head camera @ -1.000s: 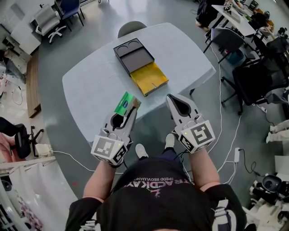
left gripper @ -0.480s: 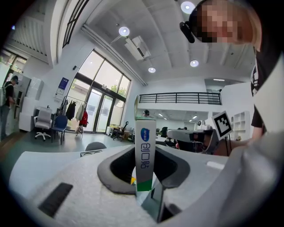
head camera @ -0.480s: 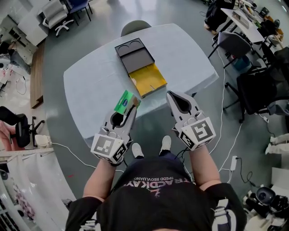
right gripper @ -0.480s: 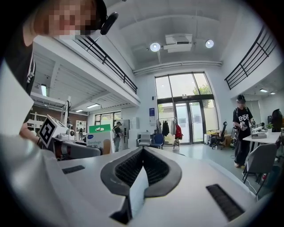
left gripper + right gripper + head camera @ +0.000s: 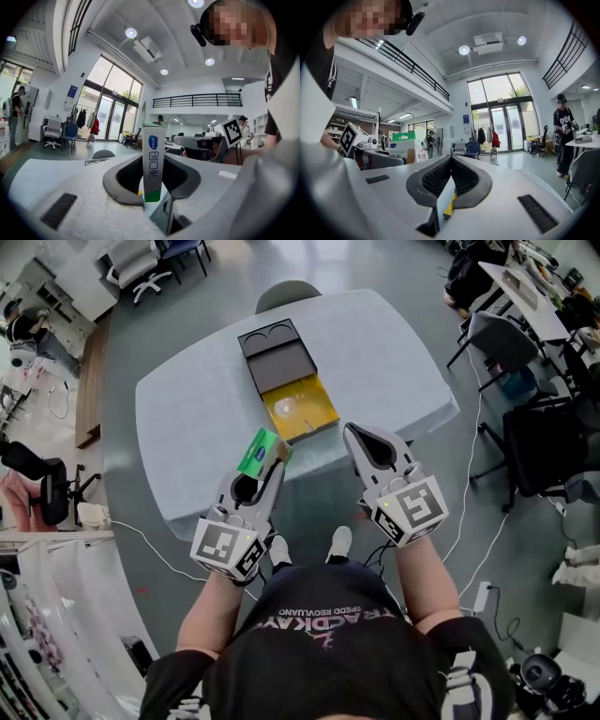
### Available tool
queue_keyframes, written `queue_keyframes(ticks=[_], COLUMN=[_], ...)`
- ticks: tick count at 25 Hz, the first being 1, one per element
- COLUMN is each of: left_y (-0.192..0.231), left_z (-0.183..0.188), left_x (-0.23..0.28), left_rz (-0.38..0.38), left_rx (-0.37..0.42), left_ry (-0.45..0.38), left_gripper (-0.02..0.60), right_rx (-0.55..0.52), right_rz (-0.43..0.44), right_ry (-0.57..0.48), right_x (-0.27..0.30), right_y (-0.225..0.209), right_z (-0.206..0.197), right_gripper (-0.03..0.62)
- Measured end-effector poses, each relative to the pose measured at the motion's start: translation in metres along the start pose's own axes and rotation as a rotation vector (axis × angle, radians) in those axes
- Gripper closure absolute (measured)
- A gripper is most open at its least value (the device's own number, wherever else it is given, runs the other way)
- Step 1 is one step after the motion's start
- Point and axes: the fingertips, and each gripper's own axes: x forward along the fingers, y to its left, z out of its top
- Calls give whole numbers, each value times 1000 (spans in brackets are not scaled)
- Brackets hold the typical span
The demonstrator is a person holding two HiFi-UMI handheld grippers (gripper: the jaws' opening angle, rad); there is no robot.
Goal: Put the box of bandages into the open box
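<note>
Holding slim green-and-white cardboard bandage box (image 5: 262, 452) in half-spread left gripper (image 5: 266, 463), over near edge of pale grey table (image 5: 187, 437) | right gripper (image 5: 354, 433) closed, empty | step: transport | next: reach forward over yellow-lined open box (image 5: 302, 409), lower, release

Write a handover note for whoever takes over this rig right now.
Left gripper: shut on the box of bandages, held in the air by the table's near edge.
Right gripper: jaws together, empty.
Open box: on the table ahead, its yellow tray toward the person, seemingly empty.
Done: bandages picked up.
Left: carry them over the yellow tray, lower and release.
</note>
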Motion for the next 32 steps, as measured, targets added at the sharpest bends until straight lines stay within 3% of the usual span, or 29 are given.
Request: queue_keyframes(ticks=[19, 32], left_y=[-38, 6], left_z=[5, -6], left_x=[52, 74], left_rz=[118, 74], left_rx=[17, -21], left_ry=[10, 41], left_gripper=[480, 480], right_rx=[47, 69], right_rz=[140, 86], right_ry=[-11, 14], right_x=[-4, 39], right_y=[-61, -73], right_z=[3, -7], right_gripper=[585, 585])
